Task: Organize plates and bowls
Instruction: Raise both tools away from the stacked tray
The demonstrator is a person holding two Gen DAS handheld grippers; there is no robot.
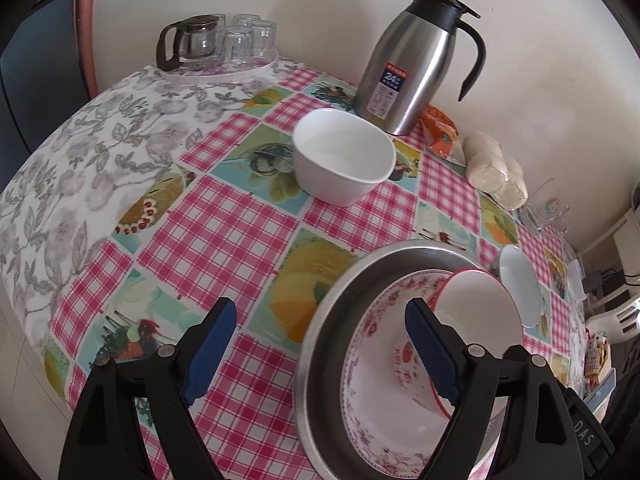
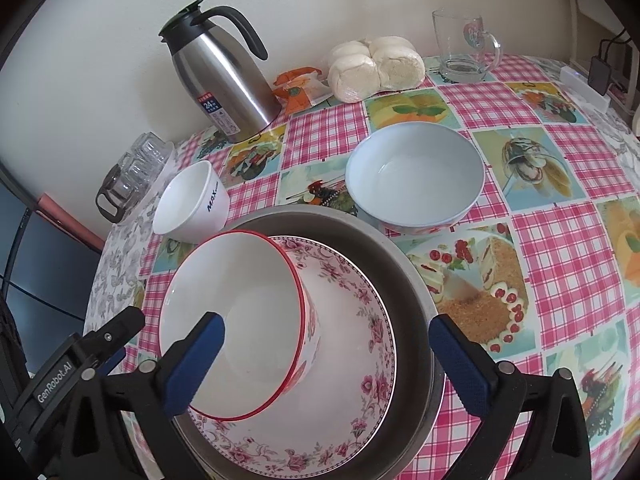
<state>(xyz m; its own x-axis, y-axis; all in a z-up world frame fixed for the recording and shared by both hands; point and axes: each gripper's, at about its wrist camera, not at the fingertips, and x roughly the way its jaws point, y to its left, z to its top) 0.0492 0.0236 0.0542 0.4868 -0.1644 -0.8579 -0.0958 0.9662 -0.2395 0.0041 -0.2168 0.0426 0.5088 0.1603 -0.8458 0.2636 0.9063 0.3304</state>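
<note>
Both grippers hang spread wide, holding nothing: left gripper (image 1: 320, 344), right gripper (image 2: 326, 356). The red-rimmed bowl (image 2: 236, 320) sits tilted on the floral plate (image 2: 352, 344) inside the steel pan (image 2: 400, 264). A nudge could probably tip it over.

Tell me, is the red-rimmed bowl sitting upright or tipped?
Tipped. The red-rimmed white bowl leans on its side inside the floral plate, its opening facing sideways, not up.

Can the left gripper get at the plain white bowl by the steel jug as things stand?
Probably yes: left gripper is open, and only bare tablecloth lies between it and the white bowl, which stands apart from the jug.
</note>
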